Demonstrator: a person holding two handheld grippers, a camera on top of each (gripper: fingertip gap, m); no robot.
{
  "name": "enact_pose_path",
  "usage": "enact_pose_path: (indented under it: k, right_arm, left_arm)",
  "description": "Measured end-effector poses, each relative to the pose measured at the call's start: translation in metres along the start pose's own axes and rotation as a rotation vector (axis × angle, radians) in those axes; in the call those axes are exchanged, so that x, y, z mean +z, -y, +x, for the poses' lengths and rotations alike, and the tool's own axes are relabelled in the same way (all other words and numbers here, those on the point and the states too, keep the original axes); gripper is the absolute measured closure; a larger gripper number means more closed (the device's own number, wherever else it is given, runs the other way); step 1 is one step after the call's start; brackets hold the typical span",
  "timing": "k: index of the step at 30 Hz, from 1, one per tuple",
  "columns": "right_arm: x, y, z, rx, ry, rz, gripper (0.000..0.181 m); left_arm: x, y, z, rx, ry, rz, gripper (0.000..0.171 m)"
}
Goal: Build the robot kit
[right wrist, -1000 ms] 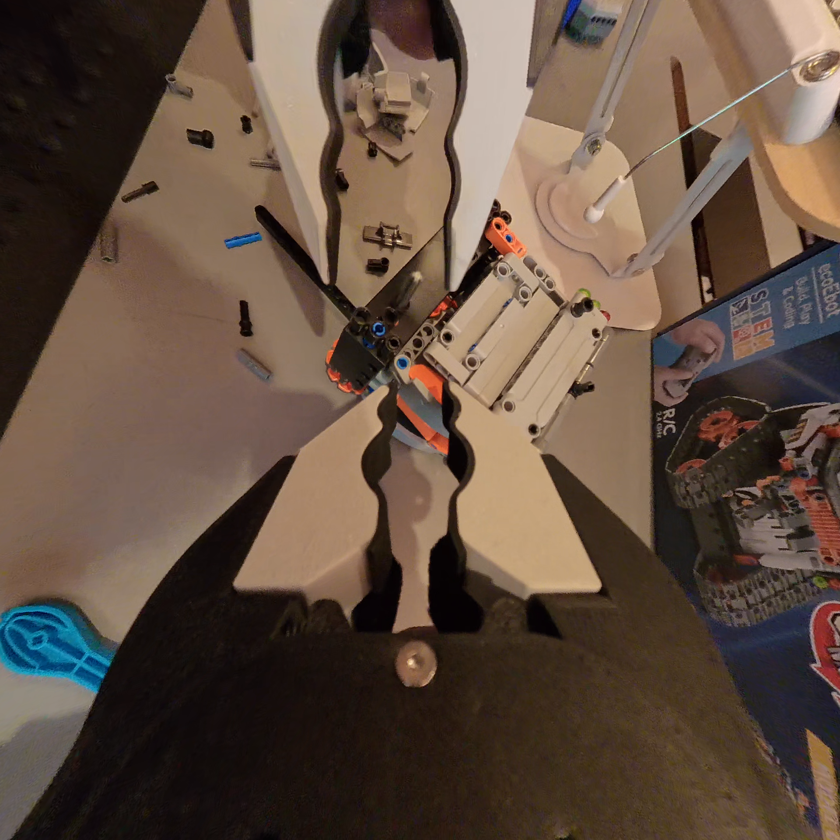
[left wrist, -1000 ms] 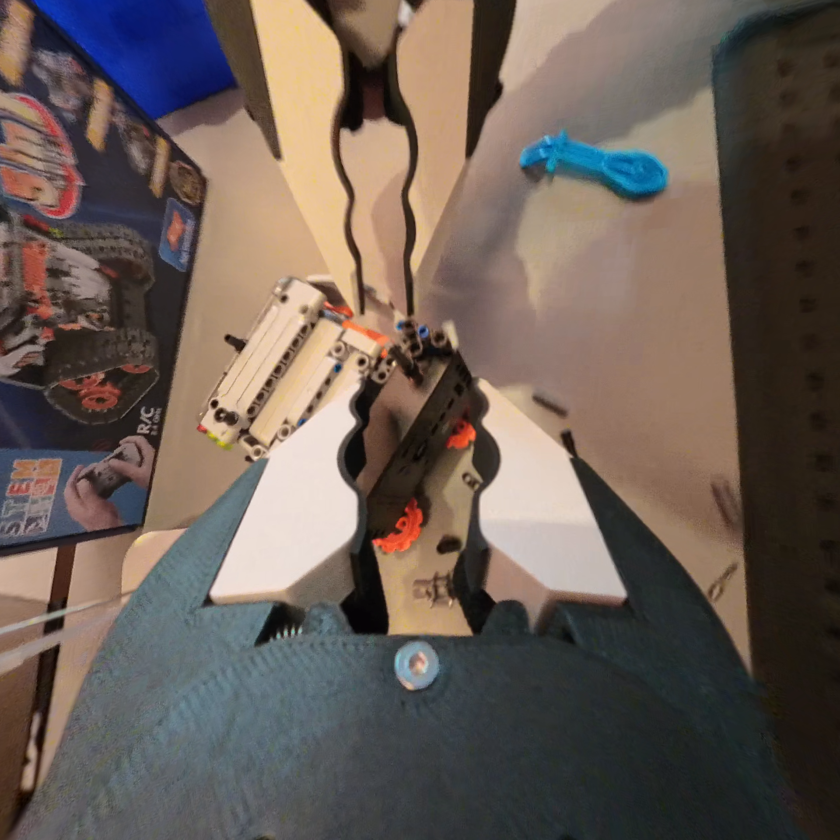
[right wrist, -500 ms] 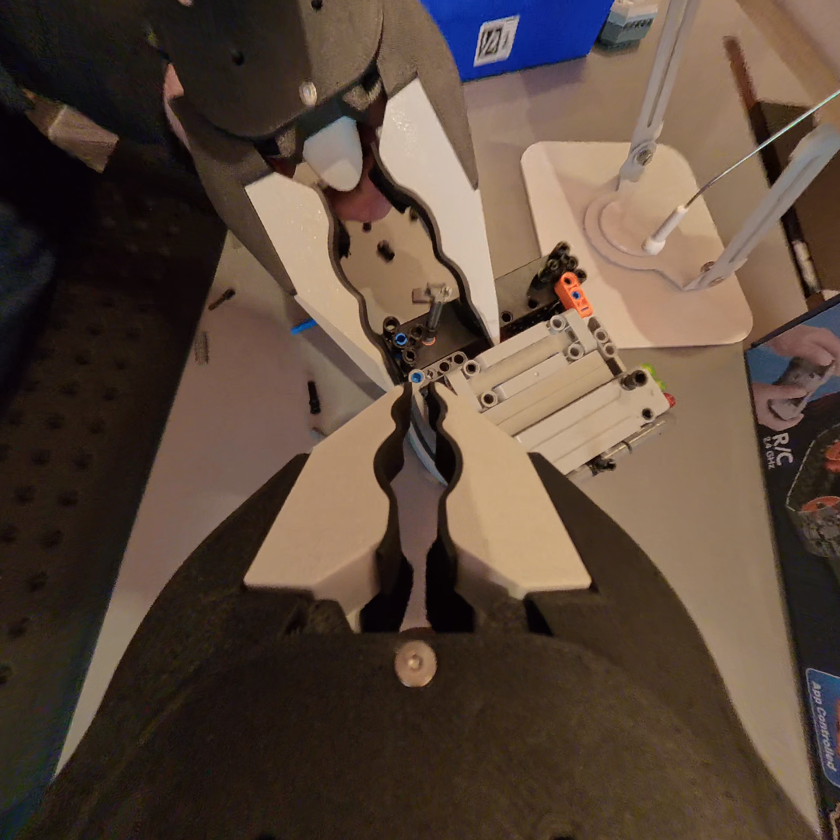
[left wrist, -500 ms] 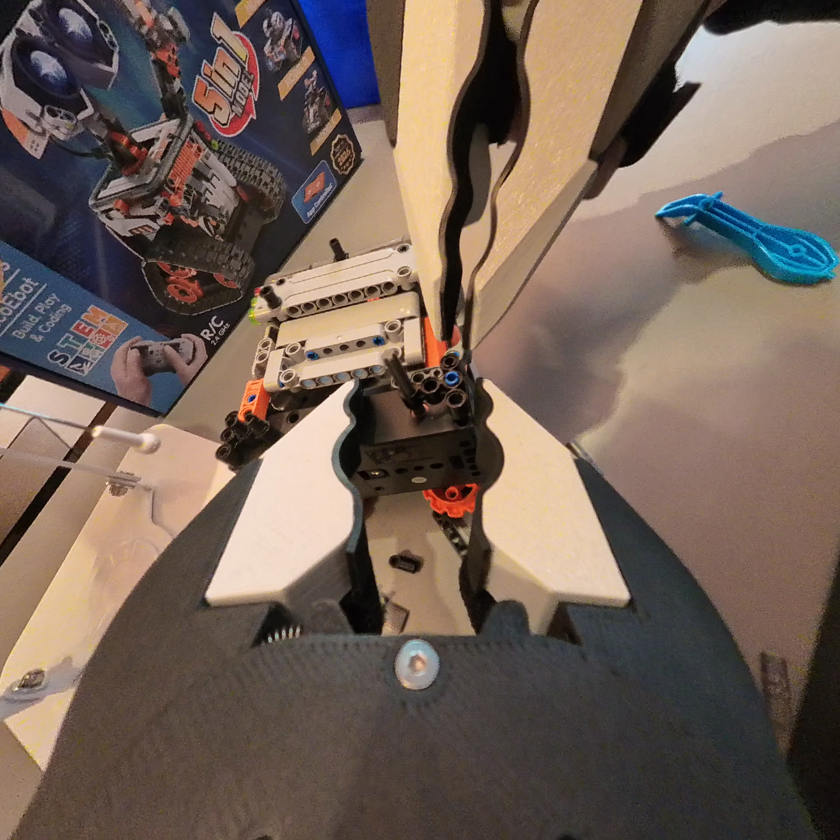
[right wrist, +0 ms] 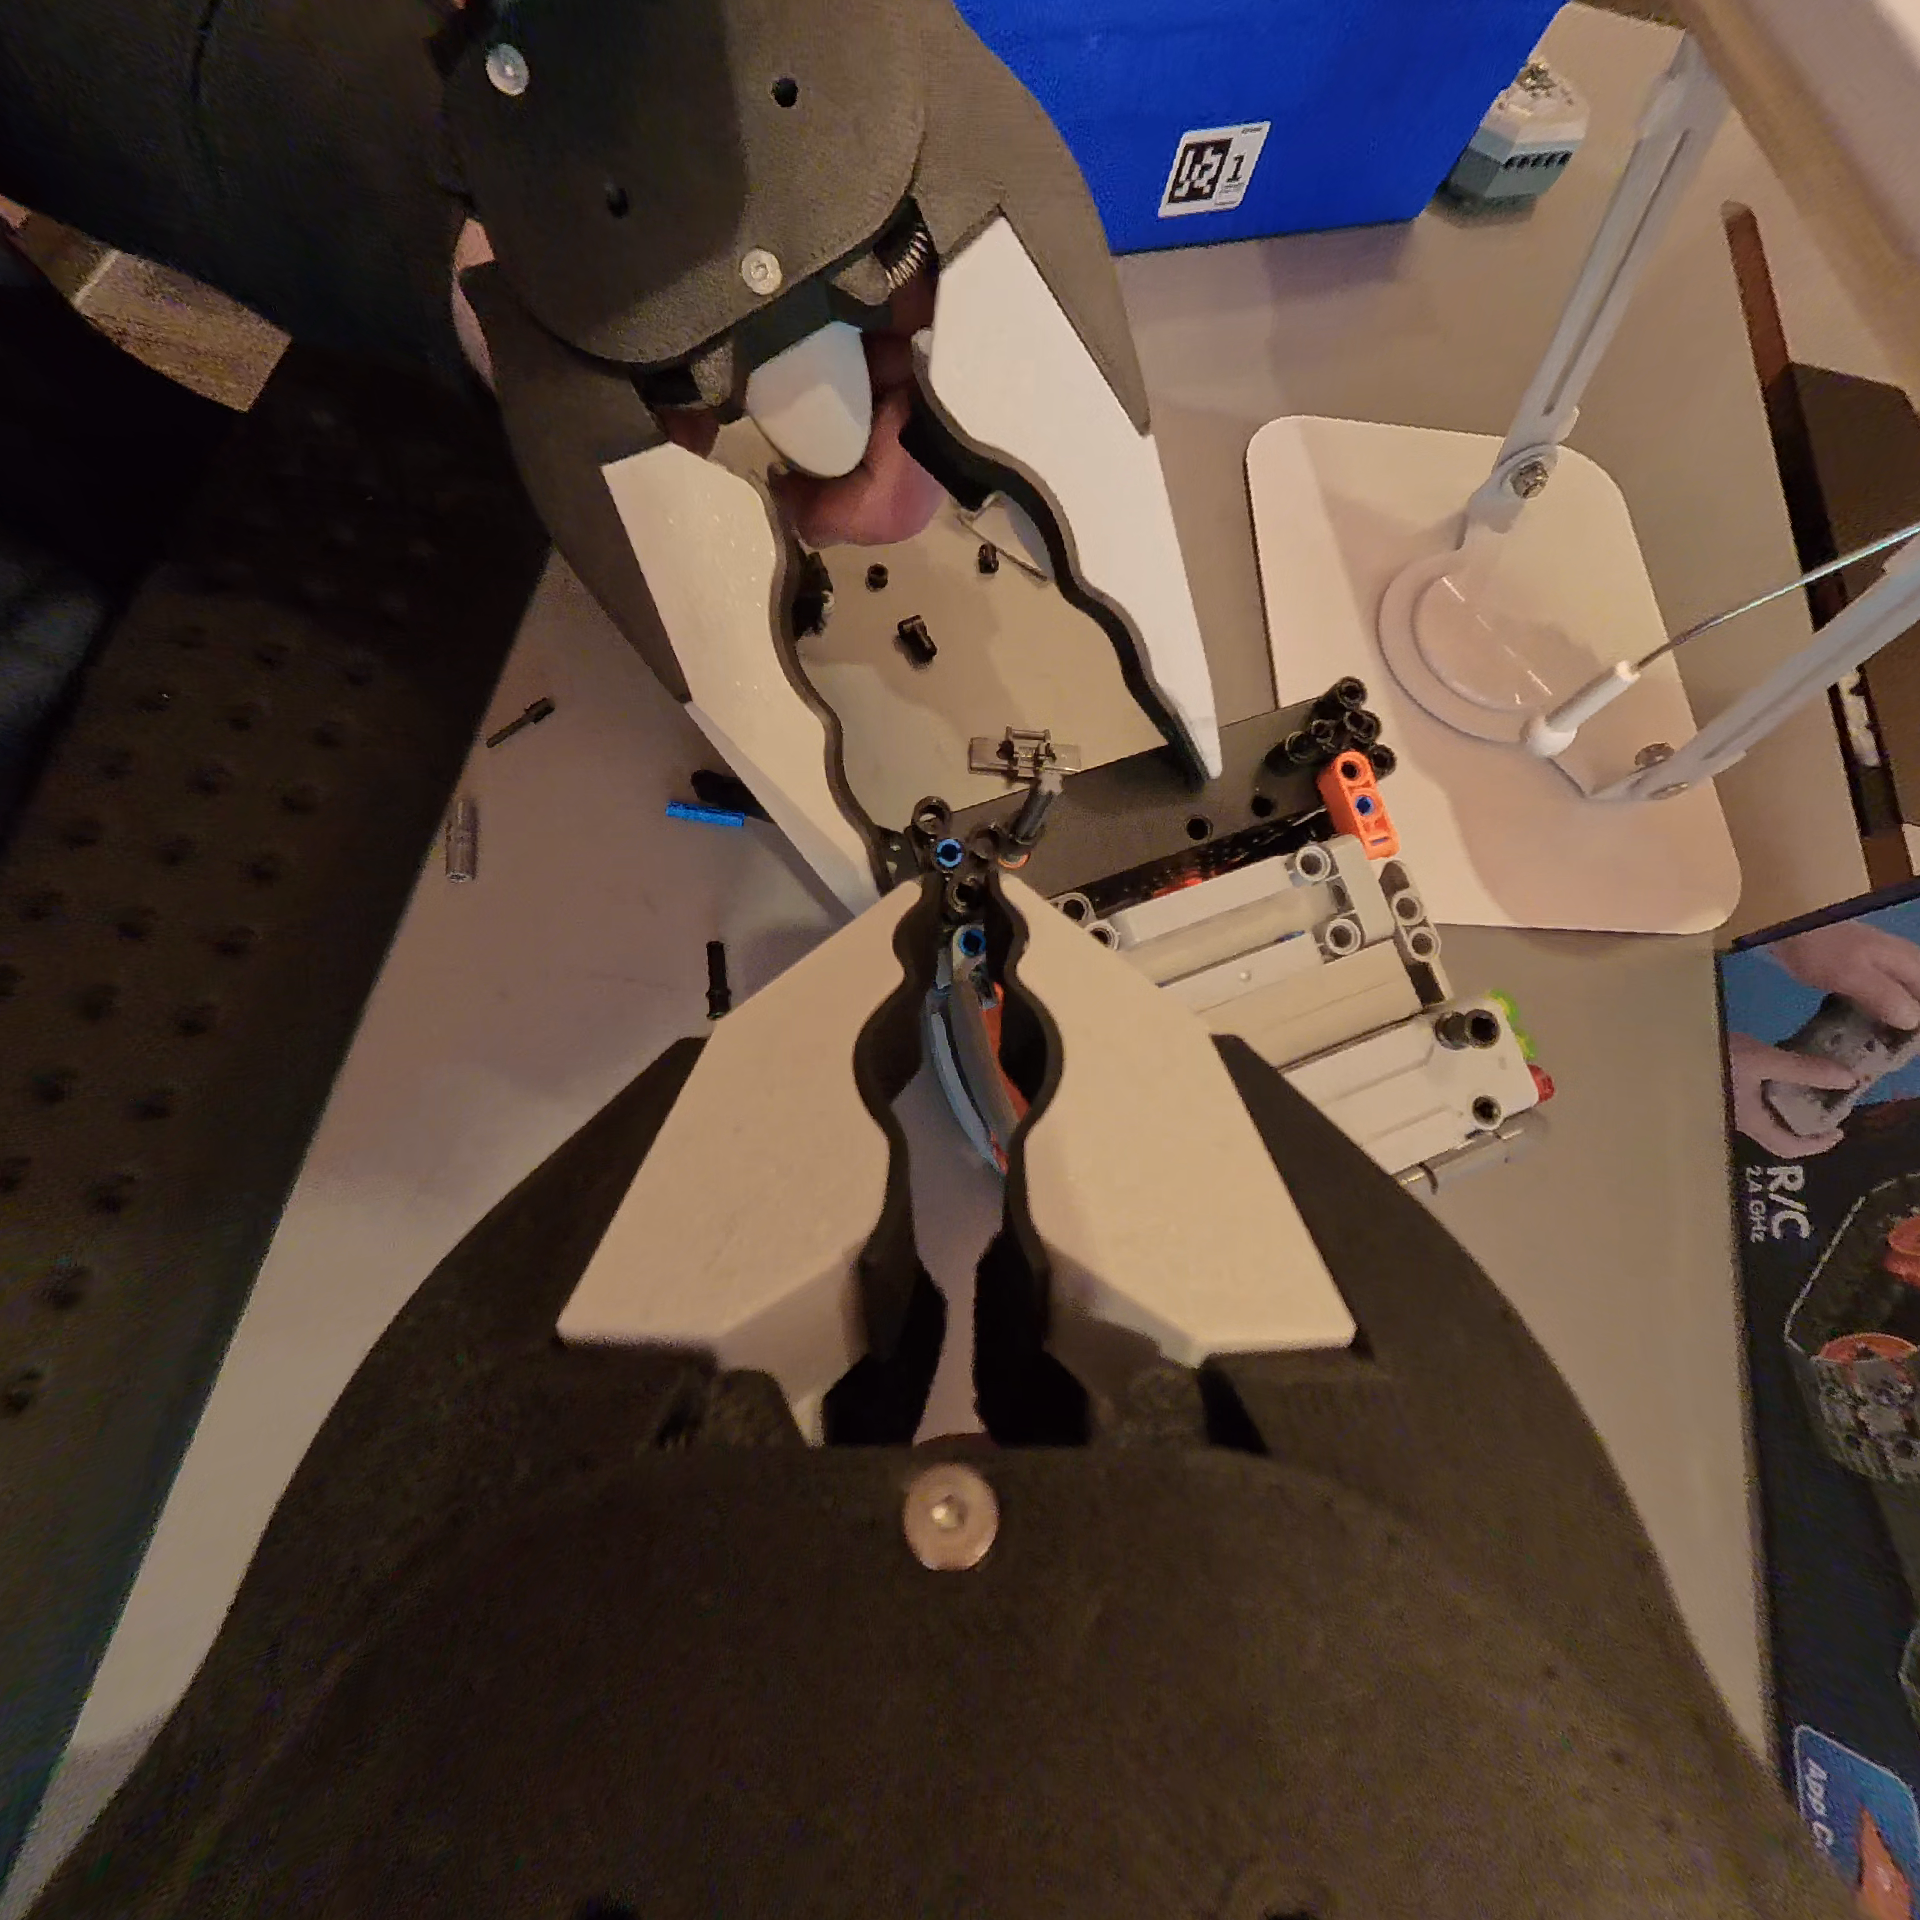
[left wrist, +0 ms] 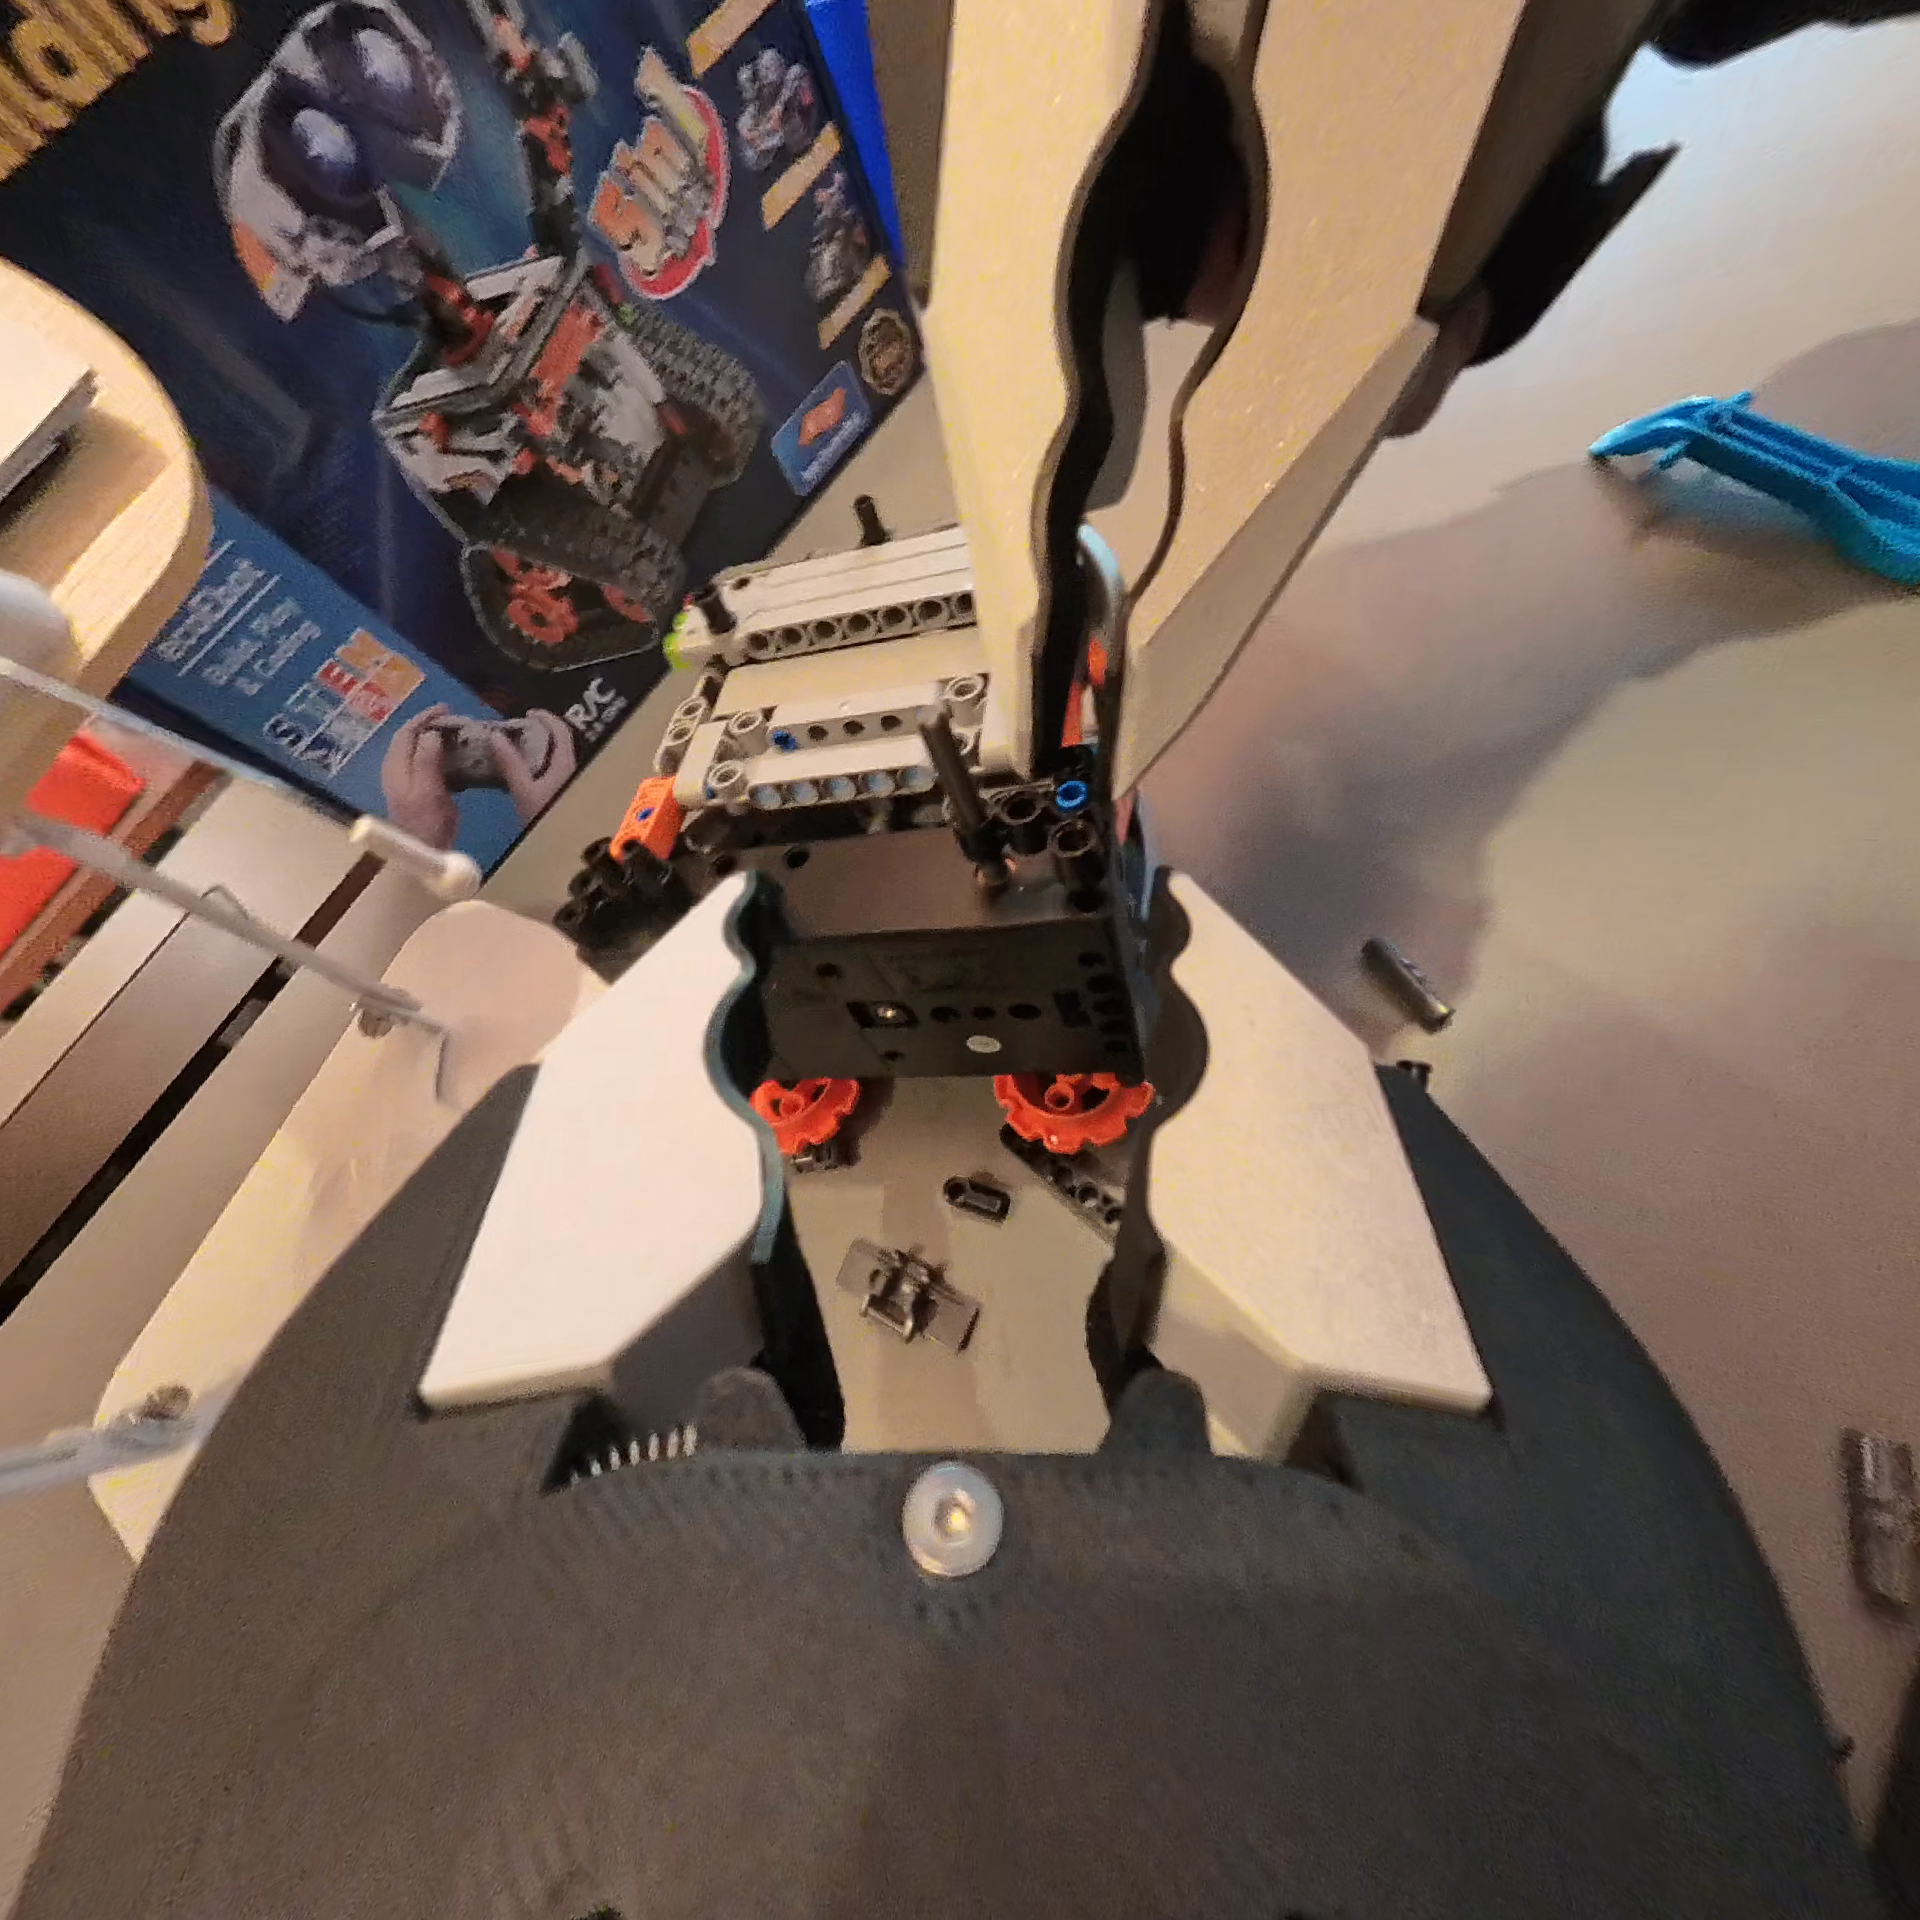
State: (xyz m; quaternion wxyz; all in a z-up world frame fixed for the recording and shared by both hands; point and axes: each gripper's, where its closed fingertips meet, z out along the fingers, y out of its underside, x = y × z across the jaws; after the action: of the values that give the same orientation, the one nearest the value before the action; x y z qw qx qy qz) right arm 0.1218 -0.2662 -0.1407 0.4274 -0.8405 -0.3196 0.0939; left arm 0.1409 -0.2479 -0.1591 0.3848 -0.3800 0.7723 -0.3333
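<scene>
A building-brick model stands on the table, with grey beams (left wrist: 831, 727) and a black block (left wrist: 935, 997) carrying two orange gears. My left gripper (left wrist: 951, 935) is shut on that black block, one finger on each side. The model also shows in the right wrist view (right wrist: 1299, 956). My right gripper (right wrist: 961, 894) is shut on a black connector stack with blue pins (right wrist: 948, 854) at the model's corner. A grey cable runs between its fingers. The right gripper comes down from above in the left wrist view (left wrist: 1075, 774). The left gripper faces me in the right wrist view (right wrist: 1034, 821).
A dark blue toy box (left wrist: 468, 364) lies beside the model, also in the right wrist view (right wrist: 1849, 1299). A white lamp base (right wrist: 1475, 675), a blue bin (right wrist: 1247, 94), a blue plastic tool (left wrist: 1787, 488), a black perforated mat (right wrist: 208, 831) and loose pins (right wrist: 717, 977) surround it. My two grippers' fingertips are within a few centimetres of each other. The white lamp base (right wrist: 1475, 675) lies some 20 centimetres from my left tips, 25 centimetres from my right tips.
Both views have swung round the model. My right gripper has closed in and narrowed onto the black connector stack. My left gripper has kept its hold on the black block.
</scene>
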Motion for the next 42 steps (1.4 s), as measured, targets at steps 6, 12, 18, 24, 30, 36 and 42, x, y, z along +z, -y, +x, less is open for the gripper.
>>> enact_pose_path:
  k: [6, 12, 18, 24, 30, 36, 42]
  right_arm:
    - [0.004, 0.003, 0.002, 0.066, 0.04, -0.007, 0.177]
    - [0.011, 0.013, 0.003, 0.145, 0.054, 0.02, 0.177]
    - [0.02, 0.021, 0.0, 0.164, 0.062, 0.003, 0.177]
    - [0.023, 0.023, -0.002, 0.115, 0.075, -0.029, 0.177]
    - [0.023, 0.021, -0.003, 0.062, 0.095, -0.094, 0.177]
    - [0.019, 0.019, -0.001, -0.055, 0.135, -0.207, 0.177]
    - [0.022, 0.015, -0.007, -0.209, 0.178, -0.326, 0.177]
  left_arm:
    - [-0.016, -0.006, -0.009, -0.165, 0.115, 0.048, 0.107]
    - [-0.008, -0.045, 0.0, -0.305, 0.058, -0.062, 0.089]
    - [-0.005, -0.044, -0.027, -0.198, 0.118, -0.054, 0.042]
    - [0.018, -0.063, -0.021, -0.18, -0.202, -0.142, 0.013]
    - [0.022, -0.061, -0.006, -0.218, -0.356, -0.09, 0.035]
    - [0.022, -0.059, -0.008, -0.202, -0.402, -0.075, 0.041]
    - [0.022, -0.062, -0.004, -0.153, -0.414, -0.079, 0.042]
